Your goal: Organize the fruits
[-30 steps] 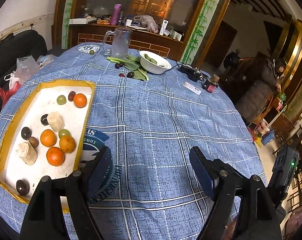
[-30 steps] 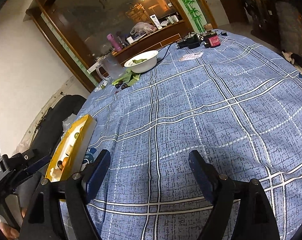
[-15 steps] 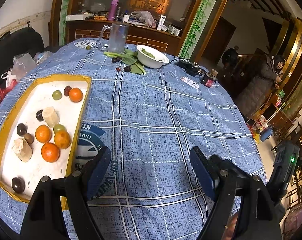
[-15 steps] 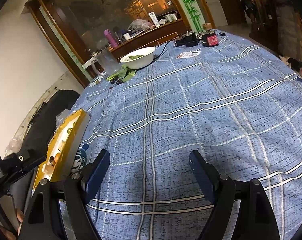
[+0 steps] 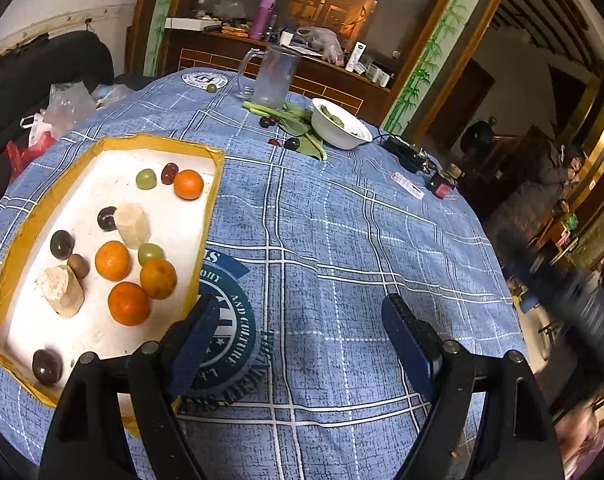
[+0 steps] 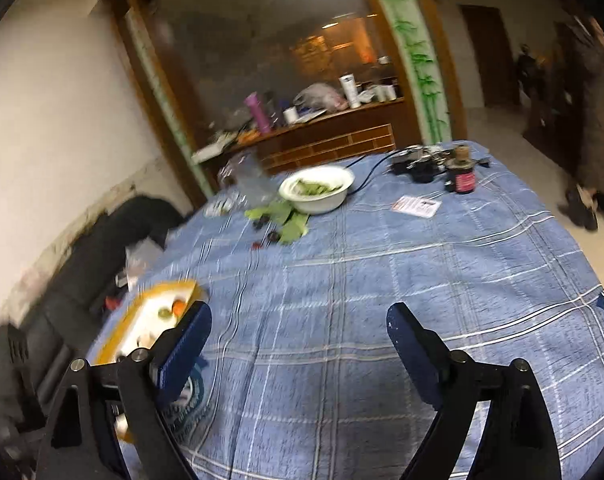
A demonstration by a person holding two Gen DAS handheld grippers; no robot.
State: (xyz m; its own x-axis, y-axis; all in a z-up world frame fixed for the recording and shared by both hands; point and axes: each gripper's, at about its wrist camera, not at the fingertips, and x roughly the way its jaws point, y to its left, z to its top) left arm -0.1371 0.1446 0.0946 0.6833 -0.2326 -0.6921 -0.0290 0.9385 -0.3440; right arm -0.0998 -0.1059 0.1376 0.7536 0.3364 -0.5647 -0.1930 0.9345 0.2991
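A yellow-rimmed white tray (image 5: 218,184) lies on the left of the blue checked tablecloth and holds several oranges (image 5: 129,303), green grapes (image 5: 146,179), dark plums (image 5: 62,243) and pale chunks (image 5: 132,225). Loose dark plums (image 5: 292,143) lie by green leaves (image 5: 302,128) at the far side. My left gripper (image 5: 300,330) is open and empty above the cloth, just right of the tray. My right gripper (image 6: 298,336) is open and empty above the cloth; the tray (image 6: 154,296) is at its lower left, and this view is blurred.
A white bowl (image 5: 340,124) of greens, a glass mug (image 5: 272,76), a black charger with cable (image 5: 408,154), a small red jar (image 5: 442,186) and a card (image 5: 408,186) sit at the far side. Plastic bags (image 5: 58,110) lie at the left edge.
The left gripper's view has shifted slightly nearer the tray. The right gripper has swung and lifted quickly, so its view is blurred and looks more level across the table.
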